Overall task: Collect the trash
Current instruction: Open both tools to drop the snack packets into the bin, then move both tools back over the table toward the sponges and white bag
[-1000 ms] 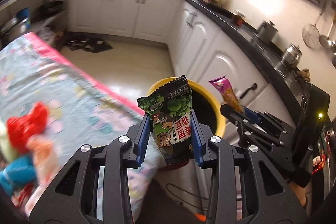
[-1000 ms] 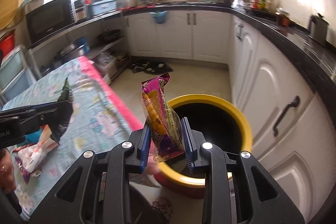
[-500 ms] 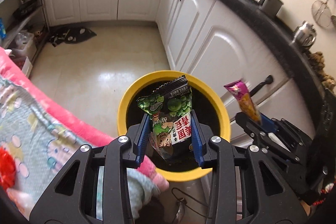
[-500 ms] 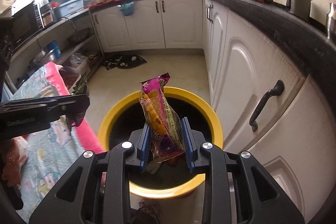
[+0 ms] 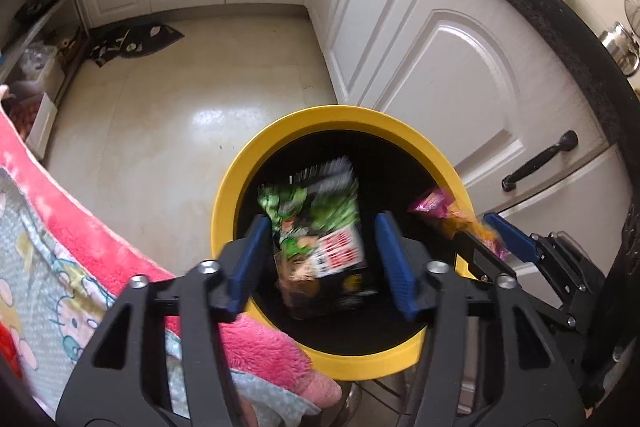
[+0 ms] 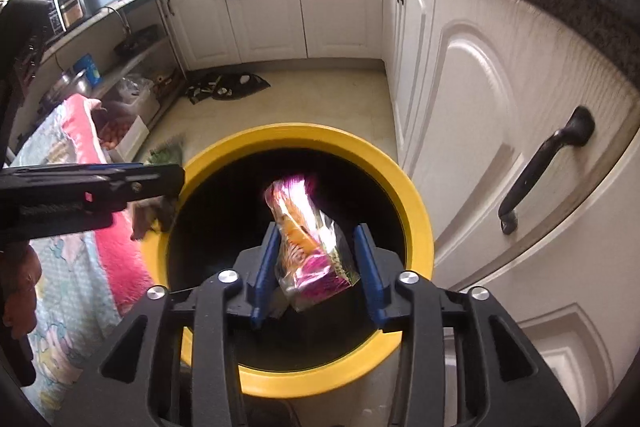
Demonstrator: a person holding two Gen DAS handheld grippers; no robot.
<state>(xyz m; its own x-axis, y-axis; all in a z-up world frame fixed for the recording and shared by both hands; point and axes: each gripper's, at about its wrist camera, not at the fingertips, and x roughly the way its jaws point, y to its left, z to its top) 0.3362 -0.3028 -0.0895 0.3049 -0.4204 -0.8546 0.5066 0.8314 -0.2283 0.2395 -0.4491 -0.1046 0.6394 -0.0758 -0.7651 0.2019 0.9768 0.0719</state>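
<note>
A yellow-rimmed black trash bin stands on the floor under both grippers. My left gripper is open above the bin; a green and black snack packet, blurred, is loose between its fingers and dropping into the bin. My right gripper is open too; a pink and orange snack wrapper, blurred, is loose between its fingers over the bin's mouth. The right gripper also shows in the left wrist view, at the bin's right rim, with the pink wrapper. The left gripper's fingers reach in from the left.
A table with a pink-edged patterned cloth touches the bin's left side. White cabinets with a black handle stand close on the right. A dark mat lies on the tiled floor beyond.
Both grippers moved over the bin and tilted down. Both have opened, letting go of the green packet and the pink wrapper, which now fall blurred towards the bin.
</note>
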